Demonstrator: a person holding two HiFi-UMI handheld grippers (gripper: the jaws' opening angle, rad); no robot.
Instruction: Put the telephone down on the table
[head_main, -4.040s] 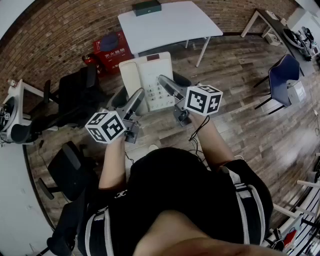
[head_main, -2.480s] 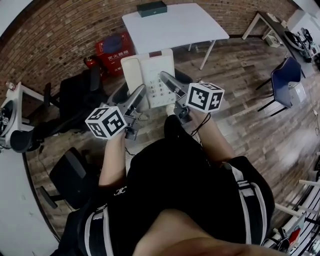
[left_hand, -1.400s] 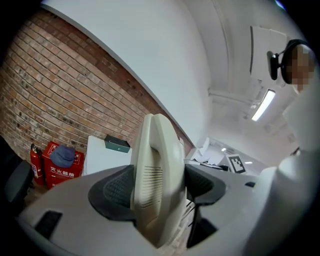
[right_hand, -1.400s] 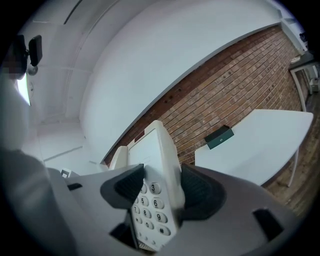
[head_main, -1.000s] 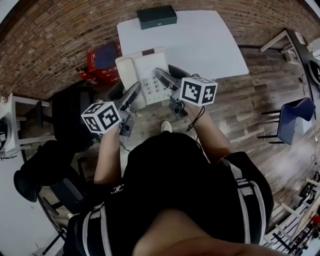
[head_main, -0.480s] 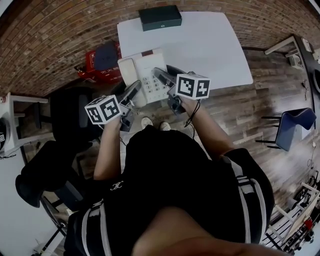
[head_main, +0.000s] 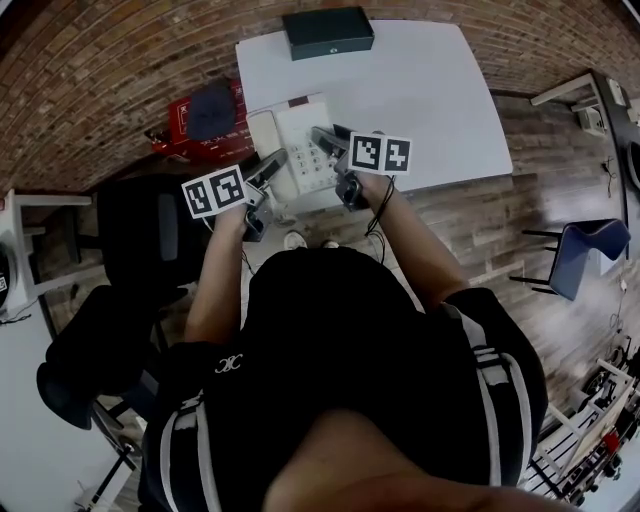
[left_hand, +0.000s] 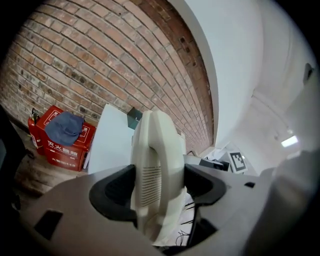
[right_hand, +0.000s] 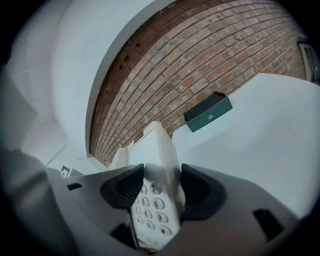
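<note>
A white desk telephone (head_main: 297, 148) with a handset on its left and a keypad is held between both grippers, over the near left edge of the white table (head_main: 420, 90). My left gripper (head_main: 268, 172) is shut on the telephone's left side, the ribbed handset edge (left_hand: 152, 175) pressed between its dark pads. My right gripper (head_main: 332, 150) is shut on the telephone's right edge, with the keypad (right_hand: 152, 207) showing just left of its jaws. Whether the telephone (right_hand: 157, 150) touches the tabletop is hidden.
A dark green box (head_main: 328, 32) lies at the table's far edge by the brick wall. A red crate with a blue cap (head_main: 208, 112) stands left of the table. Black office chairs (head_main: 140, 235) are at my left, a blue chair (head_main: 585, 255) at far right.
The person has walked up to the table. The telephone, held by both grippers throughout, has gone from over the wooden floor to over the table's near left edge.
</note>
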